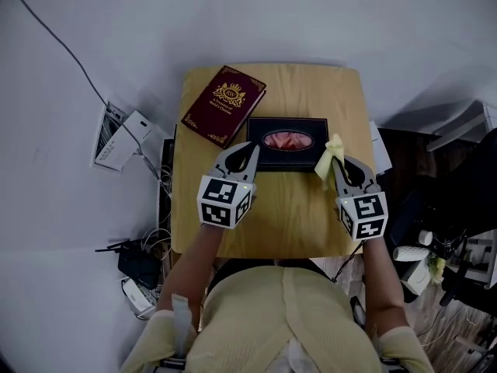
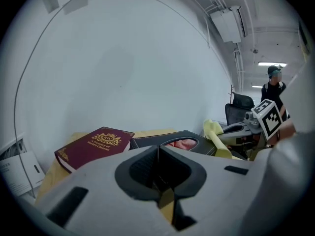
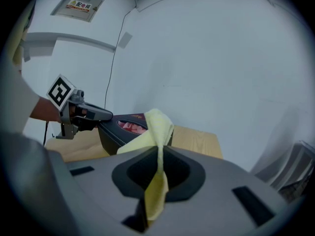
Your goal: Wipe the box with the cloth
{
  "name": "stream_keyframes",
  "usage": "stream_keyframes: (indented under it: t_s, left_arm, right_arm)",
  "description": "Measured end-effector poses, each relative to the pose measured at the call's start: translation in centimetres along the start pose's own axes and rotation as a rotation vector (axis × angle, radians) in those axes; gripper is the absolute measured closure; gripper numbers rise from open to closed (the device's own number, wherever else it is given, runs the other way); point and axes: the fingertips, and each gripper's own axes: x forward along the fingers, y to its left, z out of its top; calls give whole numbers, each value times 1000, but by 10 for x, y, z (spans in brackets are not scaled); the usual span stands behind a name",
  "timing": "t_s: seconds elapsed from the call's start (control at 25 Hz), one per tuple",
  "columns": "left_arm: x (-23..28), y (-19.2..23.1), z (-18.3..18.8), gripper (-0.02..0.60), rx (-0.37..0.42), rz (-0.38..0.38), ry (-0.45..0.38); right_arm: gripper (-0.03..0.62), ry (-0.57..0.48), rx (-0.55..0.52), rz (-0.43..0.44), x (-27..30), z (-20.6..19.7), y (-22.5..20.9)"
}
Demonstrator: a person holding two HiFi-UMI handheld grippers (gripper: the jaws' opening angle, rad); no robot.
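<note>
A black tissue box (image 1: 287, 142) with an oval opening showing pink tissue stands on the wooden table (image 1: 295, 216). My left gripper (image 1: 250, 149) is shut and empty, its tips at the box's near left corner. The left gripper view shows those jaws (image 2: 157, 151) pressed together, with the box (image 2: 182, 142) just beyond them. My right gripper (image 1: 339, 163) is shut on a yellow cloth (image 1: 329, 154) beside the box's right end. In the right gripper view the cloth (image 3: 156, 127) stands up from the closed jaws (image 3: 160, 151), in front of the box (image 3: 123, 129).
A maroon book (image 1: 224, 104) lies at the table's far left corner, close to the box. Cables and white devices (image 1: 120, 138) lie on the floor to the left, with clutter and furniture (image 1: 458, 239) to the right. A person (image 2: 273, 87) stands far off.
</note>
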Motion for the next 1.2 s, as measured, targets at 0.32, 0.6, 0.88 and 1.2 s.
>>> stream_keyframes:
  t_s: [0.32,0.6,0.88,1.2]
  left_arm:
    - [-39,9,21,560,-56,22,-90]
    - [-62,-5,53,560,-85,-27,-168]
    - [-75,-24,73,560,-98,-62,-196]
    - [-86,-38,65,560,-93,-82,-161]
  right_arm:
    - [554,-40,14,-21,-21,18,-6]
    - [556,-107,78,-22,-42,46,0]
    - [556,-172,208,39,-62,76,19]
    - [556,-185,280,135,-72,85,54]
